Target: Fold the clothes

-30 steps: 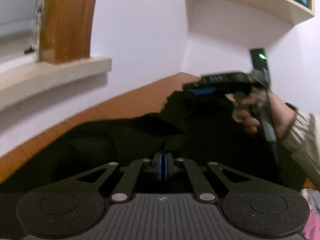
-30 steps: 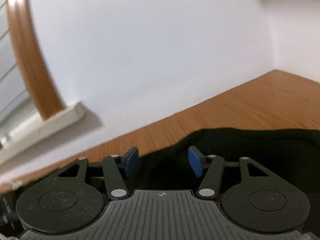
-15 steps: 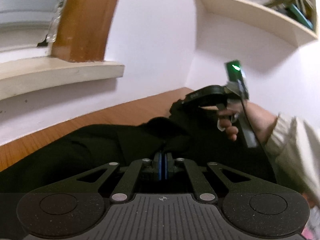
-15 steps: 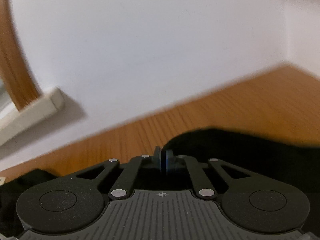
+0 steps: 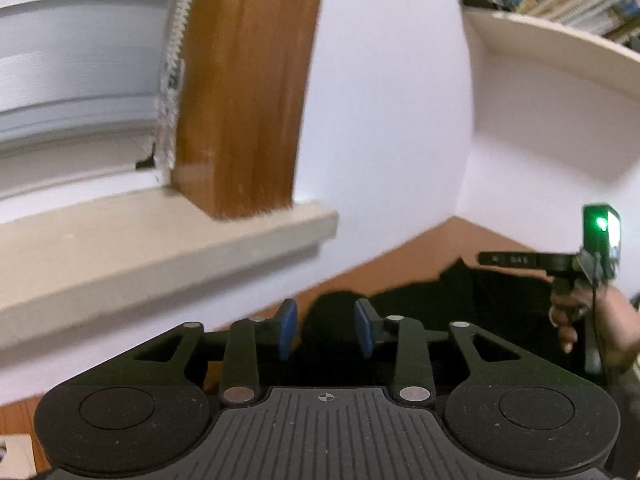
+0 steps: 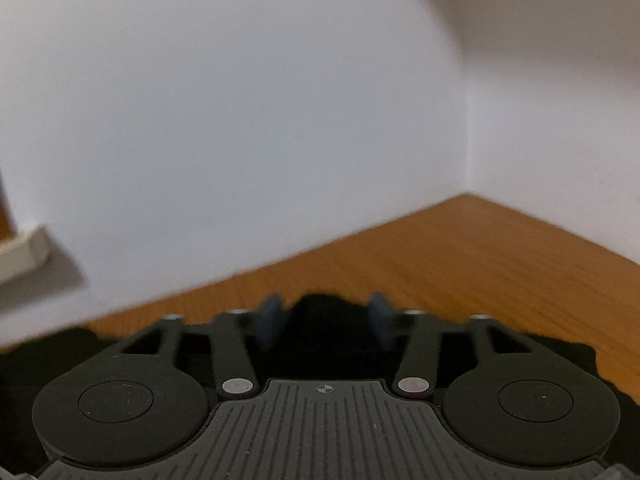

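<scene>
A black garment (image 5: 460, 300) lies spread on the wooden table (image 5: 384, 268). In the left wrist view my left gripper (image 5: 326, 326) hangs just above it, its jaws opening. A hump of the black cloth shows in the gap between the blue pads (image 5: 288, 326), and they do not press on it. In the right wrist view my right gripper (image 6: 326, 318) is also opening over the garment (image 6: 324, 320), with dark cloth between its blurred pads (image 6: 272, 320). From the left view the right gripper (image 5: 504, 259) appears at the far right, held by a hand (image 5: 580, 320).
White walls meet in a corner behind the table (image 6: 480, 264). A beige window sill (image 5: 160, 248) and a wooden frame (image 5: 248, 92) stand at the left. A shelf of books (image 5: 560, 36) hangs at the upper right.
Both grippers were shut on the black cloth half a second ago and now stand apart. The left gripper has risen and tipped up, so more wall and window show.
</scene>
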`<state>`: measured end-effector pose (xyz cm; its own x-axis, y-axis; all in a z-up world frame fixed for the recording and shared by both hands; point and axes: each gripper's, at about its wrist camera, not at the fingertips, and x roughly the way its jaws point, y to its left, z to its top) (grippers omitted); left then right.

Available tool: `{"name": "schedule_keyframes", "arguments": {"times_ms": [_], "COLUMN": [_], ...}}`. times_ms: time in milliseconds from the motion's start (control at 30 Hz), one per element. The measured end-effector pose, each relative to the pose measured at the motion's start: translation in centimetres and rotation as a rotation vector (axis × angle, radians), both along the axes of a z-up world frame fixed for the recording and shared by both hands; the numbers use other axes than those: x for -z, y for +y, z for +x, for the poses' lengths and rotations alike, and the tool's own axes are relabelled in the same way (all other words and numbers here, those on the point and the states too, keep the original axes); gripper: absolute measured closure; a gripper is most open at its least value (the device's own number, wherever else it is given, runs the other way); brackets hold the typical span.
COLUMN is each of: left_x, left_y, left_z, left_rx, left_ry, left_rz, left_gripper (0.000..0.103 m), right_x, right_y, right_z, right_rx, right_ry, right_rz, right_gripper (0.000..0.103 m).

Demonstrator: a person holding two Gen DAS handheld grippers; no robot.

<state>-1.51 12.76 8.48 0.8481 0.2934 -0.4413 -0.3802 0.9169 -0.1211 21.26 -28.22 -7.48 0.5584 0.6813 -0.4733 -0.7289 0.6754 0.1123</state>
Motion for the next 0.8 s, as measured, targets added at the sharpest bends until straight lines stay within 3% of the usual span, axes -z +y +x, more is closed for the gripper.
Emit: {"name": "schedule_keyframes", "arguments": {"times_ms": [133,267,367,567,700,800], "left_x": [1.2,1.5,1.5,2.4,4.1,5.2], "left_y": [-1.4,-1.5,-1.1,-1.4,-1.5,-0.8], "left_z": [-1.7,-3.9,-6.7,-11.6,-12.3,-12.3], "left_rx": [0.045,0.044,0.012,-0.032,-0.056,-0.103], "left_ry": [0.037,0.069,0.083,0.144,0.187,0.201], "left_rz": [0.014,0.034,0.03,0.033,0.014,0.006], "left_gripper": [0.064,0.057,0.05,0.049,0.037,0.034], "right_x": [1.5,2.7,2.9,3.2,2.9,2.8], "right_y": [-0.4,0.0,0.4,2.4,2.3,2.3], "right_z": [-1.6,-3.8,-4.1,-4.0,-3.4,-3.3], "right_rx": [-0.134,-0.19,-0.199,-0.202,-0.2,-0.199], "right_ry": [0.049,0.031,0.015,-0.025,-0.038,-0.034], "right_rz": [-0.037,-0.084,-0.109,-0.189,-0.194,-0.193], "right_gripper": [0.041,0.04,0.029,0.028,0.028,0.028]}}
